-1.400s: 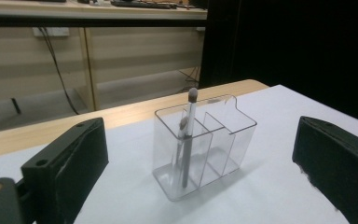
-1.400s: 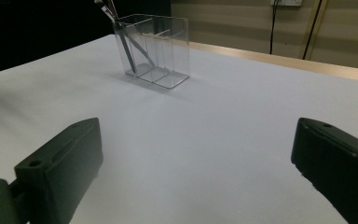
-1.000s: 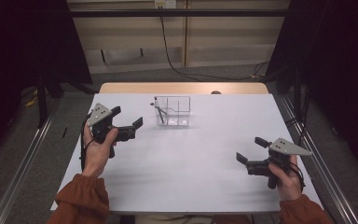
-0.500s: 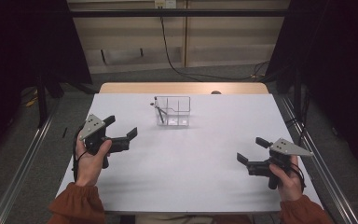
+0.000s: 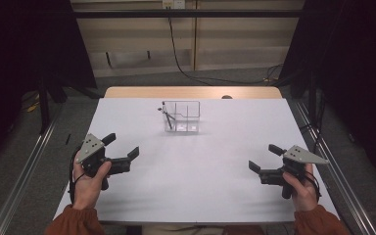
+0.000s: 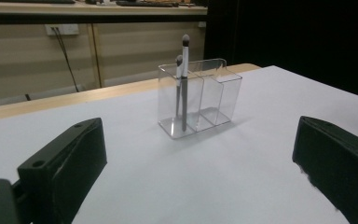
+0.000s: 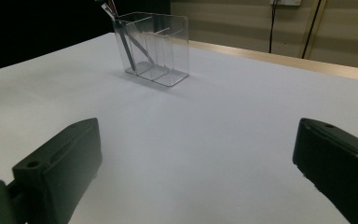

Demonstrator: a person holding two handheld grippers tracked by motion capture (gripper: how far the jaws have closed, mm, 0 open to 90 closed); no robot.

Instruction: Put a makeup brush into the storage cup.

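A clear acrylic organizer (image 5: pixel 181 116) with three compartments stands on the far middle of the white table (image 5: pixel 200 191). Two thin makeup brushes (image 5: pixel 168 115) lean in its left compartment. My left gripper (image 5: pixel 122 146) is held low at the near left, open and empty, well short of the organizer. My right gripper (image 5: pixel 263 157) is at the near right, also open and empty. In the left gripper view the organizer (image 6: pixel 205 98) and brushes (image 6: pixel 183 79) stand ahead between the wide-apart jaws. In the right gripper view the organizer (image 7: pixel 161 46) is far off to the upper left, with the brushes (image 7: pixel 129 44) in its end compartment.
A wooden strip (image 5: pixel 191 92) runs along the table's far edge. Metal rails (image 5: pixel 24 171) run down both sides on the floor. A black cable (image 5: pixel 186 58) hangs down the back wall. Dark curtains close in left and right.
My left gripper has drawn back from near the organizer toward the near left of the table. The right gripper has hardly moved. Both stay open.
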